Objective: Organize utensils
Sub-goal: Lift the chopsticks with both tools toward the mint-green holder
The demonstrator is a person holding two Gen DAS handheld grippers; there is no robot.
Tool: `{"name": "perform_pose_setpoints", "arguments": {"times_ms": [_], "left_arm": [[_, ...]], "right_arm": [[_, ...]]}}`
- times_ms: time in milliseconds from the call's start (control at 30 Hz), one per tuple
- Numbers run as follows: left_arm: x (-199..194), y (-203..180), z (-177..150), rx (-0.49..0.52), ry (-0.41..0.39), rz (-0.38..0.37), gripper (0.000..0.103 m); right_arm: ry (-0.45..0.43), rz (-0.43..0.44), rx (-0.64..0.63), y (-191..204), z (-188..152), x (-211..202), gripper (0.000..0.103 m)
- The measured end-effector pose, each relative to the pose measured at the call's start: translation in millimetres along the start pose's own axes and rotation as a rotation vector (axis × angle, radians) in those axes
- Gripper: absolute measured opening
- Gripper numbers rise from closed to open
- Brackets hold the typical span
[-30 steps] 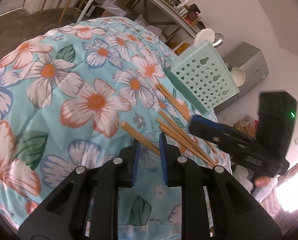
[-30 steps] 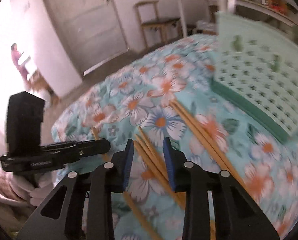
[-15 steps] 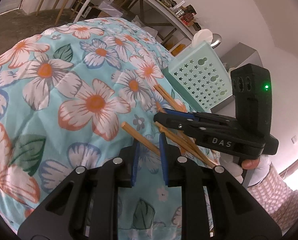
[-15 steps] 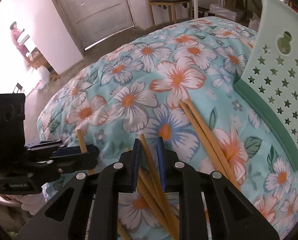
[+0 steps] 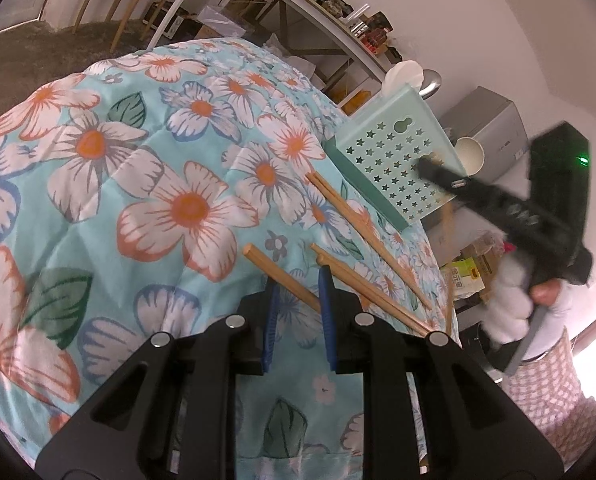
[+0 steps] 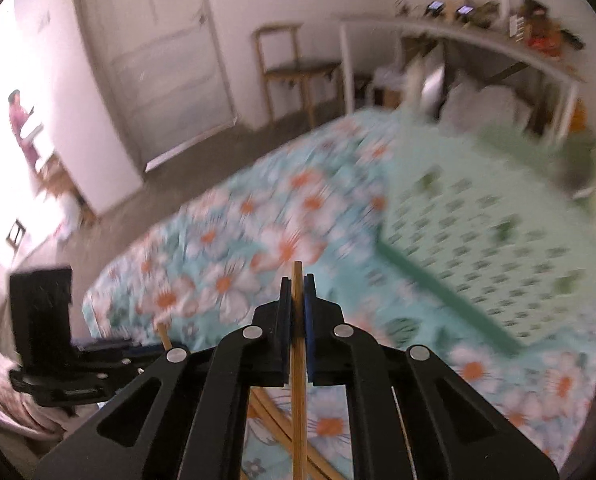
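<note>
1. Floral quilt (image 5: 146, 184), turquoise with orange-centred flowers, is covering the bed.
2. Left gripper (image 5: 298, 304) is hovering low over the quilt, its jaws slightly apart with one wooden chopstick (image 5: 282, 276) lying between them; whether the pads are pressing on it I cannot tell.
3. Loose chopsticks (image 5: 362, 232) are lying on the quilt just beside it.
4. Mint basket (image 5: 394, 160) with star holes is standing at the quilt's edge.
5. Right gripper (image 6: 297, 312) is pinching another chopstick (image 6: 298, 380), lifted clear of the quilt.
</note>
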State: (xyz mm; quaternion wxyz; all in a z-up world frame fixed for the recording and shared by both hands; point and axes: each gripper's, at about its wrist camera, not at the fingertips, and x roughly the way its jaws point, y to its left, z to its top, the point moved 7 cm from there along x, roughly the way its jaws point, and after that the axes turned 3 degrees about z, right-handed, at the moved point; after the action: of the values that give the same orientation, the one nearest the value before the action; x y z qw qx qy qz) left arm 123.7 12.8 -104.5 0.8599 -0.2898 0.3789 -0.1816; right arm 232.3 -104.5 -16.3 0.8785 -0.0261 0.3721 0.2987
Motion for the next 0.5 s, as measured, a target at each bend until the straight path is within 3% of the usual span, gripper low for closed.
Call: {"name": "perform_pose_setpoints", "arguments": {"times_ms": [200,500], "left_arm": [[-17.5,-18.4,13.4,0.039,-0.044,-0.033,0.015],[-61.4,-74.0,53.5,0.139,-0.142,-0.15,0.007]], "right_arm": [[-0.218,-0.066,0.092,-21.8,12.4,-81.4,0.006],[-0.443,-0.12,0.174,-36.6,3.7,-176.4,0.006]]}}
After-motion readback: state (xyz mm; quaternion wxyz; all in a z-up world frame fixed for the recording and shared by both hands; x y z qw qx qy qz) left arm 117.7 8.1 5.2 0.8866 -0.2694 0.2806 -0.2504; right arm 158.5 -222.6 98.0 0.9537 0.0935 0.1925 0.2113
